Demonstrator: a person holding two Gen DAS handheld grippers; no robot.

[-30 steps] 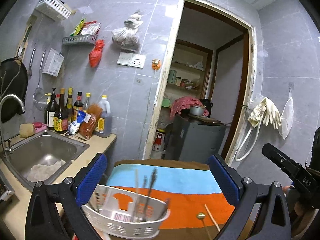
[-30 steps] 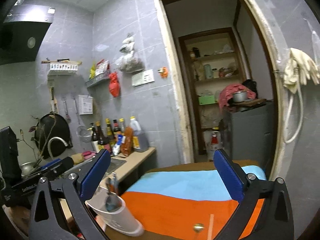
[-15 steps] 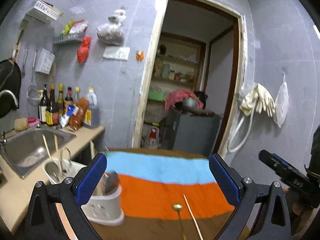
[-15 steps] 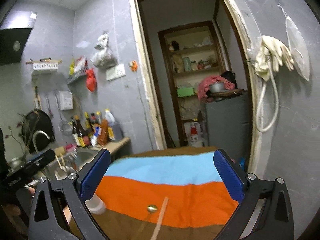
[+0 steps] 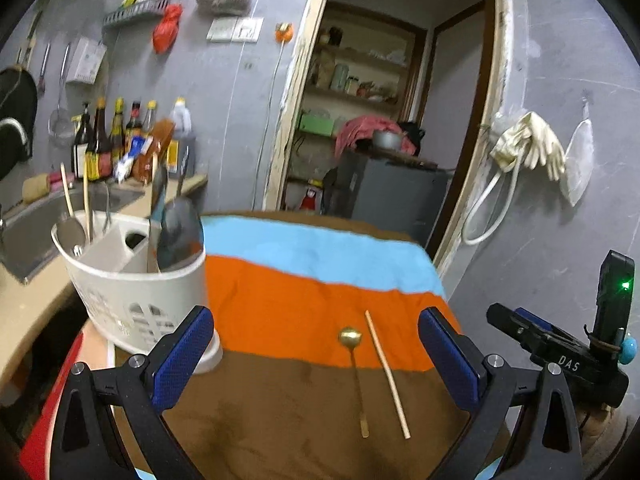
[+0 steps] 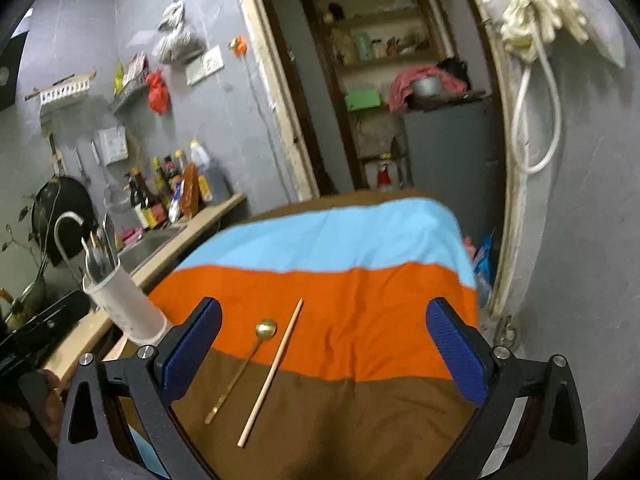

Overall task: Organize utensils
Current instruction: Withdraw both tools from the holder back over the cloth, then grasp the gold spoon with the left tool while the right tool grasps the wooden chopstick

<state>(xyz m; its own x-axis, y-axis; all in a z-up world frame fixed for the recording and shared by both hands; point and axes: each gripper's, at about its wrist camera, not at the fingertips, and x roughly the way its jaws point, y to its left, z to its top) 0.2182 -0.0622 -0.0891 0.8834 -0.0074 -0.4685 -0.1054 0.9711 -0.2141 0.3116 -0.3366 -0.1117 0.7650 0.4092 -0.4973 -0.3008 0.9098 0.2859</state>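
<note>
From the left wrist, the left gripper holds its blue-padded jaws wide apart over the brown, orange and blue striped cloth, with a gold metal spoon and a pale wooden chopstick side by side on the cloth ahead and a white plastic utensil holder full of cutlery at the left. From the right wrist, the right gripper has its wide jaws closing on nothing, the spoon and chopstick lying on the cloth just inside its left finger, and the holder stands at the cloth's left edge.

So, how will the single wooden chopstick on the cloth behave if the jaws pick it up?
The chopstick looks thin and straight, so probably stiff and light. Being slender, it may roll or slip aside. It lies flat on the soft cloth, so pinching it could be fiddly.
</note>
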